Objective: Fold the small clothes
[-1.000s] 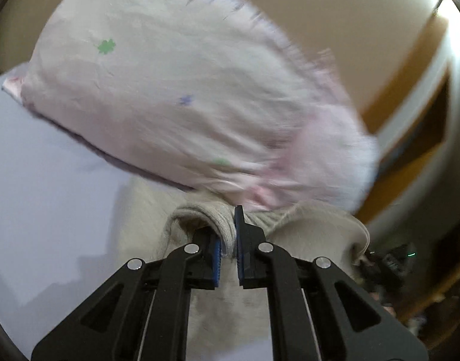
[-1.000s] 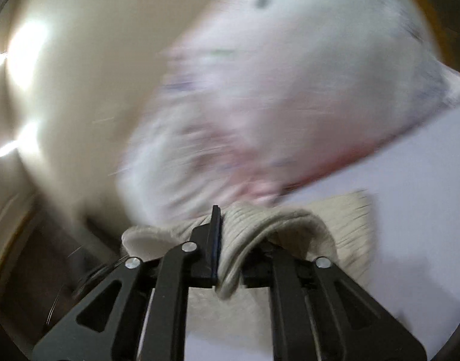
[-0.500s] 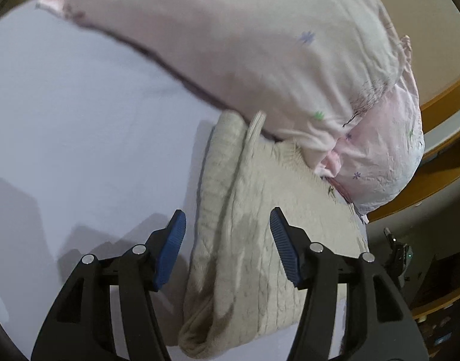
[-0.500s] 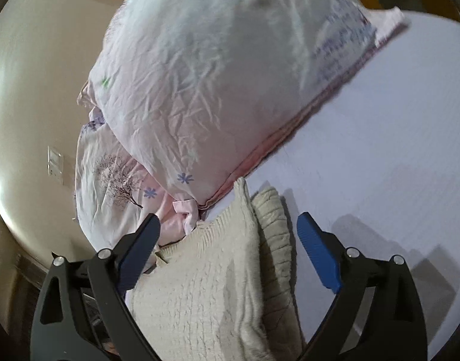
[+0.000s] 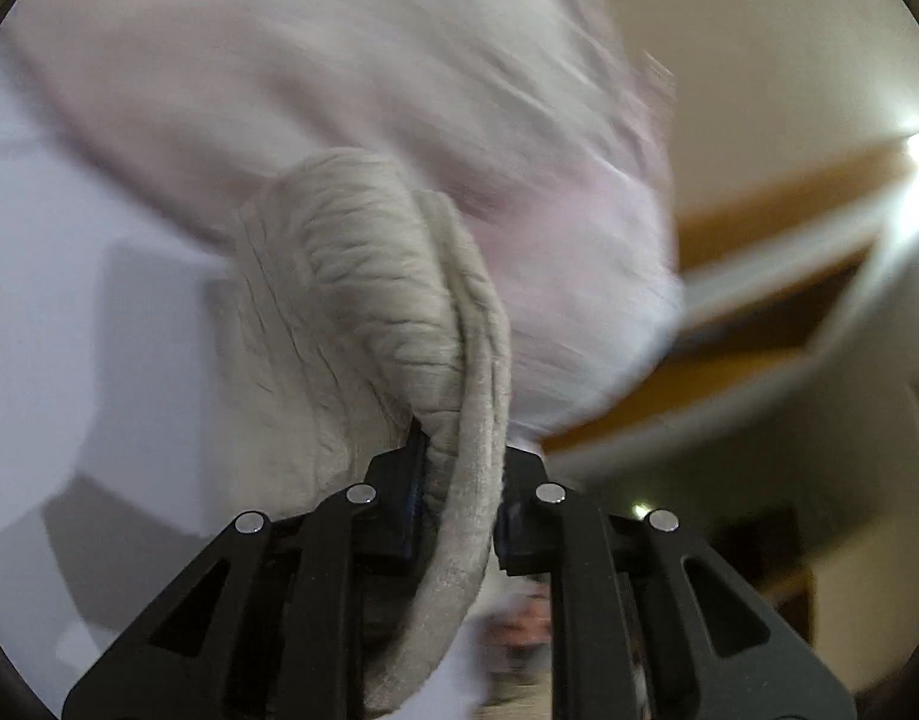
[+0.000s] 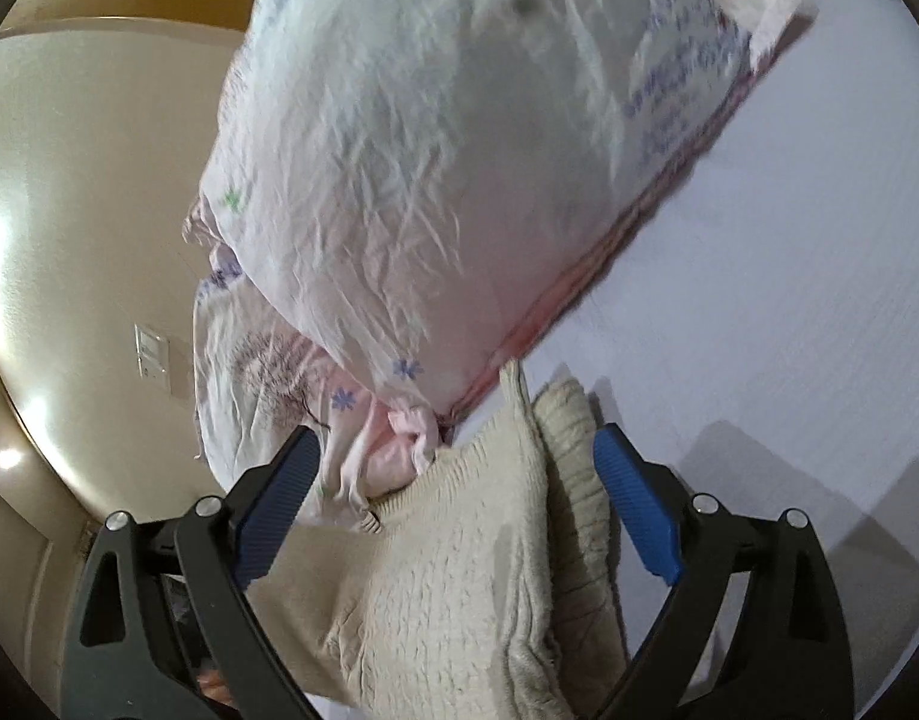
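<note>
A cream knitted garment lies folded on the pale lilac bed sheet, against a pink pillow. My left gripper is shut on a thick fold at the garment's edge; the view is blurred by motion. In the right wrist view the same knit lies between and under the fingers of my right gripper, whose jaws stand wide open around it without pinching it. The blue pads are bare.
Two pink flower-print pillows lean against the cream wall just beyond the garment. The sheet stretches away to the right. A wooden headboard or bed edge and dark room clutter lie to the left gripper's right.
My left gripper was open over the garment half a second ago and has now shut on its folded edge. My right gripper let go earlier and stays open, barely moved.
</note>
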